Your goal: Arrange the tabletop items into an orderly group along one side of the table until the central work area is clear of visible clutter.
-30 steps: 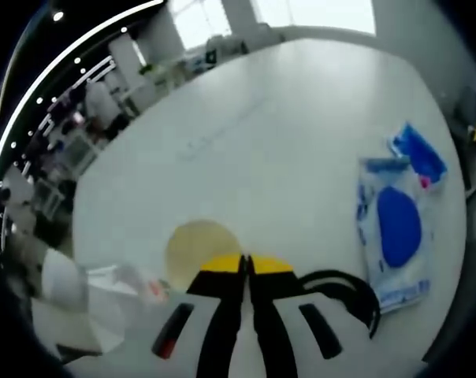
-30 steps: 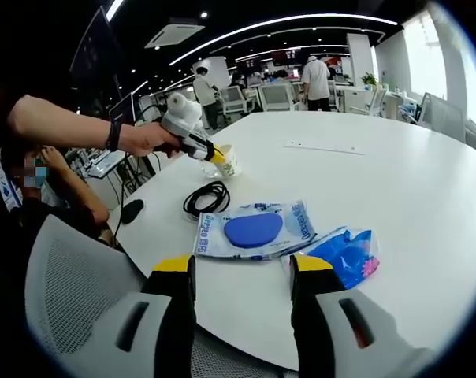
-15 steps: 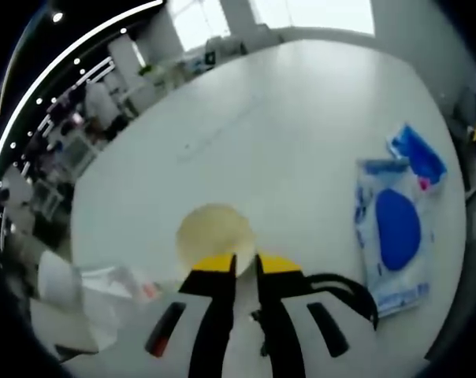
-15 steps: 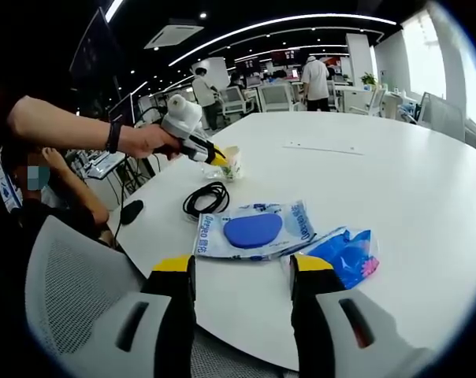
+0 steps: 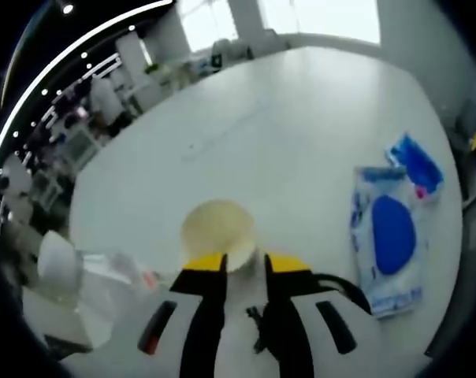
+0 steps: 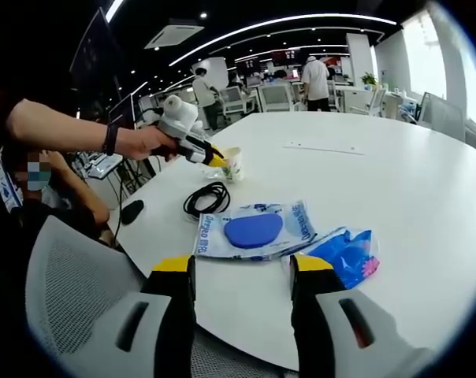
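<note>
Standing upright near the edge of the round white table [image 6: 427, 181]: 1 small pale paper cup [image 5: 218, 235]. Left gripper [image 5: 243, 263], yellow-tipped, jaws parted narrowly just behind the cup rim, gripping nothing; in the right gripper view it [image 6: 214, 160] sits beside the cup [image 6: 233, 164]. Coiled black cable [image 6: 206, 198] next along. Clear plastic packet holding 1 blue oval [image 6: 254, 229] beside it; crumpled blue wrapper [image 6: 344, 254] touching that. Right gripper [image 6: 242, 272] jaws wide apart, empty, over the table edge
</note>
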`<state>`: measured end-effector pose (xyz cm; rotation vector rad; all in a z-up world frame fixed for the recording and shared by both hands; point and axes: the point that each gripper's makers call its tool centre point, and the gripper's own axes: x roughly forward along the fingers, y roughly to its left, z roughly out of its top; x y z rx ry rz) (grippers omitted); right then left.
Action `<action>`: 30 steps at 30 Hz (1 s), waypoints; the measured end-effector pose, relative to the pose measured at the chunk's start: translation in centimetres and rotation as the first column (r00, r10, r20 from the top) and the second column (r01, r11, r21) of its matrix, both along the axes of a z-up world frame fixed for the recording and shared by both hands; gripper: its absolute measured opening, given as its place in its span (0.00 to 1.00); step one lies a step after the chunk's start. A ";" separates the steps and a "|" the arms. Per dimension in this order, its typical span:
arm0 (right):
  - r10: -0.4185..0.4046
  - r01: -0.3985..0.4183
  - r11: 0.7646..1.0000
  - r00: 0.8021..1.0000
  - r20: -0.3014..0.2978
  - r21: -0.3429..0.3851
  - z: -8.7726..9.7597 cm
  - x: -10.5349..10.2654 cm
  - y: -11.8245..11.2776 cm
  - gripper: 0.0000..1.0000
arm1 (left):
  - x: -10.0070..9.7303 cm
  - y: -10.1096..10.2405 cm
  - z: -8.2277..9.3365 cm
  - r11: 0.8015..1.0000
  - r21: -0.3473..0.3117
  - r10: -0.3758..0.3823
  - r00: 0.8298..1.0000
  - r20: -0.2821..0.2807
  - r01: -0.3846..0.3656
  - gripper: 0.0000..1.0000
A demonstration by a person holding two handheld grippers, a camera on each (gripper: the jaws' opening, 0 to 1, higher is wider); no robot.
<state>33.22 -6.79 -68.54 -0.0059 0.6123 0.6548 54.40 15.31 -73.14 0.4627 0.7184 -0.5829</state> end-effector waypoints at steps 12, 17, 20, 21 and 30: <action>0.003 -0.003 1.000 1.000 0.002 0.005 0.1 -0.1 0.1 0.47 | -1.4 2.0 2.3 0.984 -0.137 0.125 0.990 0.065 -0.115 0.30; 0.014 -0.014 1.000 1.000 0.005 0.001 0.1 -0.2 0.3 0.47 | -3.0 3.7 1.8 0.970 -0.170 0.184 0.981 0.057 -0.172 0.34; 0.024 -0.024 1.000 1.000 0.005 -0.001 0.1 -0.3 0.4 0.47 | -4.2 4.4 1.4 0.968 -0.167 0.198 0.979 0.054 -0.186 0.34; 0.026 -0.026 1.000 1.000 0.005 -0.002 0.1 -0.3 0.4 0.47 | -4.4 4.5 1.4 0.968 -0.167 0.200 0.978 0.054 -0.188 0.34; 0.044 -0.044 0.999 0.999 0.005 -0.007 0.0 -0.5 0.7 0.47 | -5.2 5.0 1.8 0.966 -0.173 0.206 0.976 0.069 -0.192 0.34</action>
